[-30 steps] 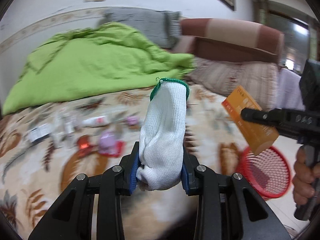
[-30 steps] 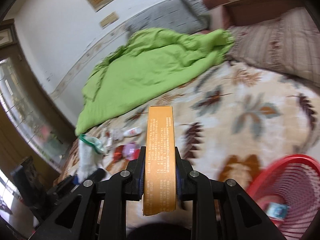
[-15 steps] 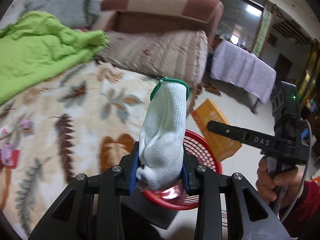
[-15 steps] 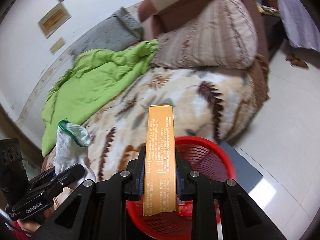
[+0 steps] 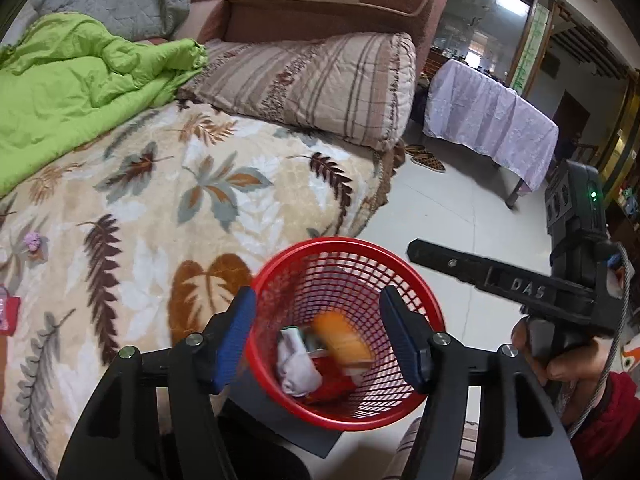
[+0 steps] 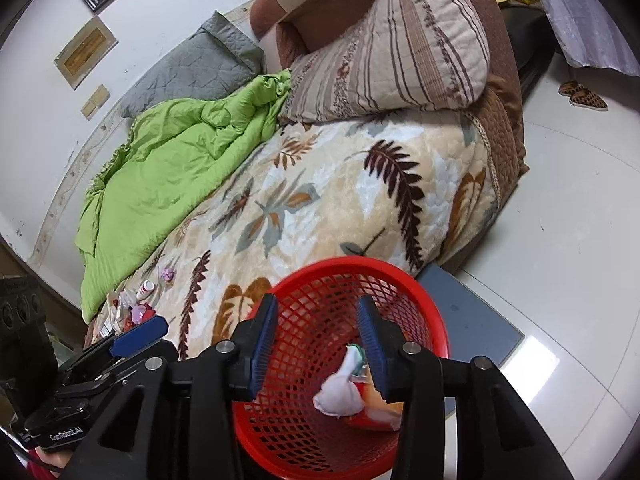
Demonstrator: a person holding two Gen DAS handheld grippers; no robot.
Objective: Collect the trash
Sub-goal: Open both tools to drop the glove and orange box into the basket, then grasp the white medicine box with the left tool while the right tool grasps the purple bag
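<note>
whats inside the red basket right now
In the red basket lie a white glove with a green cuff and an orange box, blurred, on some red wrapping. Whatever lies beneath them is covered.

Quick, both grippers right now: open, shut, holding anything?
Left gripper: open, jaws just opened, nothing between them; white glove lies in the red basket.
Right gripper: open, just opened, empty; orange box in basket.
</note>
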